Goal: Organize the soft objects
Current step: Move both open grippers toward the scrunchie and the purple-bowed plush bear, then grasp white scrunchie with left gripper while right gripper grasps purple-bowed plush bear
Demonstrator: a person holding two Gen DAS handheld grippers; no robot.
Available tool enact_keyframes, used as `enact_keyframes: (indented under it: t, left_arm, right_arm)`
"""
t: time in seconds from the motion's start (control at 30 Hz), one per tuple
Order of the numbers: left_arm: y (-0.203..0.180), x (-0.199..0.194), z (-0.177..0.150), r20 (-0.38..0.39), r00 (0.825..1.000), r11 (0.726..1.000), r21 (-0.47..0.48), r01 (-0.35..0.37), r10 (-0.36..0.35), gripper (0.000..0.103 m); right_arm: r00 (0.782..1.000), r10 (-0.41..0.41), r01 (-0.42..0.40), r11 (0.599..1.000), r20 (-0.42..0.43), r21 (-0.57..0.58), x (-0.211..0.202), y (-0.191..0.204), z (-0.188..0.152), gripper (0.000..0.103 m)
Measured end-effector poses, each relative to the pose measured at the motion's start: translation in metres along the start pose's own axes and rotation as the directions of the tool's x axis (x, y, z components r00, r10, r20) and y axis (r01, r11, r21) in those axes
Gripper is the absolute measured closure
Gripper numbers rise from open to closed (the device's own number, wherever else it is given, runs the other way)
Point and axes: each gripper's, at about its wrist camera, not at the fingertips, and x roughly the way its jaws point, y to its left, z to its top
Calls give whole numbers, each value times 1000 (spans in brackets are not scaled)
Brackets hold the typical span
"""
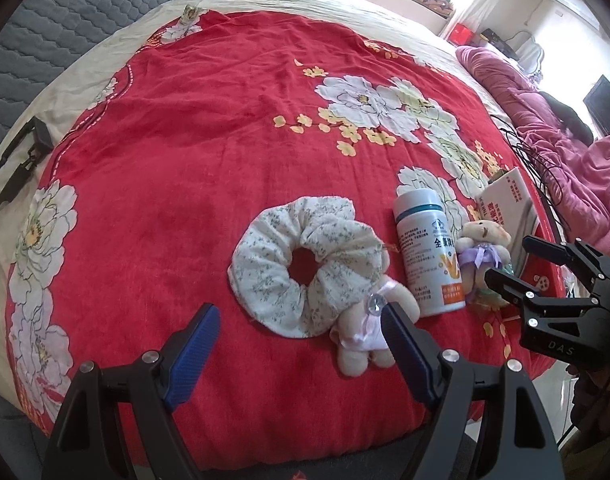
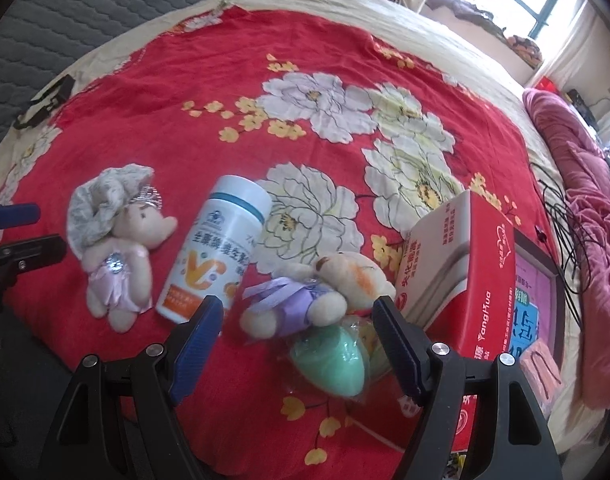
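A red floral blanket (image 1: 177, 152) covers the bed, and the things lie along its near edge. Farthest left is the left gripper (image 1: 301, 344), its blue-padded fingers (image 1: 195, 352) spread apart with nothing between them, hovering just short of the floral scrunchie (image 1: 293, 256), which lies flat on the blanket as a white ring. Touching the scrunchie's near right side is the pink-dressed bear (image 1: 365, 328), lying on its back with one of the left gripper's pads close by its side; in the right wrist view this bear (image 2: 119, 264) rests partly on the scrunchie (image 2: 101, 204). Just to the right lies the white bottle (image 1: 429, 248) on its side, cap pointing away, orange label toward the near edge. Beside it is the purple-dressed bear (image 2: 313, 292), leaning on a green egg-shaped item (image 2: 333, 364) in clear wrap. The right gripper (image 2: 297, 344) hangs over these two, fingers released and wide, the bear and green item in the gap but not pinched. Farther right a red and white box (image 2: 461, 276) stands just beside the bear, then a framed picture (image 2: 533, 300), black cables (image 2: 565, 220) and a pink quilt (image 2: 585, 200).
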Motion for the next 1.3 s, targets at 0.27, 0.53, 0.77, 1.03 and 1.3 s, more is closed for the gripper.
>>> enact_keyframes:
  t: [0.27, 0.53, 0.77, 1.03, 1.3]
  left_arm:
    - [0, 14, 4, -19, 1000, 1000, -11, 4, -4, 21]
    - [4, 21, 14, -11, 1000, 1000, -31, 2, -3, 21]
    - [6, 29, 16, -25, 1000, 999, -35, -3, 2, 21]
    - [9, 40, 22, -31, 999, 999, -46, -17, 15, 21]
    - [18, 54, 33, -34, 999, 995, -103, 12, -15, 21]
  right_arm:
    - [999, 15, -14, 999, -31, 31, 7, -7, 3, 25]
    - [989, -38, 45, 998, -140, 51, 43, -7, 12, 24]
    - [991, -66, 76, 994, -118, 75, 54, -20, 21, 35]
    - [990, -106, 106, 994, -95, -5, 62, -17, 29, 44]
    - [1000, 2, 1, 995, -31, 102, 40, -31, 22, 48]
